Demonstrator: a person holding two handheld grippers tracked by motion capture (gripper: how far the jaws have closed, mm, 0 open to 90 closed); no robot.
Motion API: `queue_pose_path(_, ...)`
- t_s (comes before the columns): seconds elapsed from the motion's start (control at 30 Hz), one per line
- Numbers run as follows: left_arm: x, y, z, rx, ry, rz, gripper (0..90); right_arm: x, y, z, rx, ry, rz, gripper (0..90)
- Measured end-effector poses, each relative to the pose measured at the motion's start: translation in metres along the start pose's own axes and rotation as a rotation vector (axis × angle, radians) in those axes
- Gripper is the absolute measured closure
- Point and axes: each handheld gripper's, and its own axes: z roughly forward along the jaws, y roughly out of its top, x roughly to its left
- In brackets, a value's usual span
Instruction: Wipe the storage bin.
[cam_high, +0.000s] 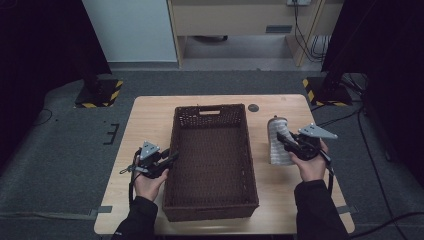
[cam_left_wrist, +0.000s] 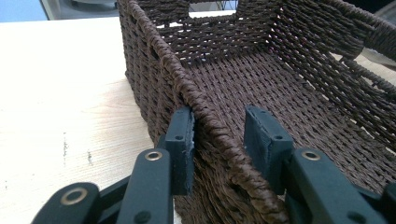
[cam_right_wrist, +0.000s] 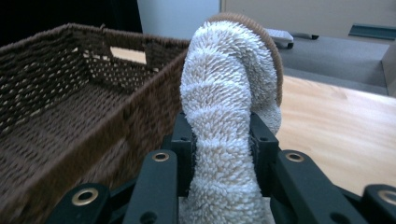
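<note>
A dark brown woven basket (cam_high: 252, 165) stands in the middle of the wooden table (cam_high: 150, 120), with nothing inside it. My left gripper (cam_high: 172, 156) straddles its left wall. In the left gripper view the jaws (cam_left_wrist: 218, 128) close on the braided rim (cam_left_wrist: 210, 126), one pad outside and one inside. To the right of the basket, my right gripper (cam_high: 280, 137) is shut on a fluffy white slipper (cam_high: 276, 152) with a brown edge and holds it upright. In the right gripper view both pads squeeze the slipper (cam_right_wrist: 229, 79) at its middle, with the basket (cam_right_wrist: 70, 93) to the left.
A small dark round disc (cam_high: 253, 107) lies on the table behind the basket's far right corner. Dark stands with yellow-black striped bases (cam_high: 100, 95) sit on the grey floor past both far corners. Cables (cam_high: 370, 150) run along the floor at the right.
</note>
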Motion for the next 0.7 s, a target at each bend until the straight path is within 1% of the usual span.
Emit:
queue_pose_path(0.1, 0.000, 0.000, 0.000, -0.004, 0.000, 0.001, 62.4, 0.000, 0.006, 0.018, -0.009, -0.001, -0.008, 70.4)
queue_pose_path(0.17, 0.000, 0.000, 0.001, -0.006, -0.002, 0.000, 62.5, 0.001, 0.008, 0.028, -0.008, 0.001, -0.002, 70.5)
queue_pose_path(0.23, 0.001, 0.000, 0.001, -0.007, -0.003, -0.001, 62.4, 0.002, 0.010, 0.036, -0.002, 0.005, -0.001, 70.5)
queue_pose_path(0.27, 0.001, 0.000, 0.001, -0.007, -0.003, 0.000, 62.4, 0.002, 0.011, 0.041, 0.002, 0.007, -0.010, 70.5)
queue_pose_path(0.37, 0.001, 0.000, 0.001, -0.007, -0.004, 0.000, 62.4, 0.004, 0.016, 0.052, 0.000, 0.009, -0.006, 70.5)
queue_pose_path(0.5, 0.001, 0.000, 0.001, -0.006, -0.008, -0.003, 62.3, 0.006, 0.021, 0.059, -0.015, 0.016, -0.011, 70.6)
queue_pose_path(0.53, 0.001, 0.000, 0.001, -0.006, -0.008, -0.003, 62.2, 0.006, 0.022, 0.061, -0.019, 0.021, -0.003, 70.6)
queue_pose_path(0.7, 0.001, 0.000, 0.001, -0.006, -0.010, 0.003, 62.0, 0.009, 0.027, 0.078, -0.017, 0.033, -0.017, 70.6)
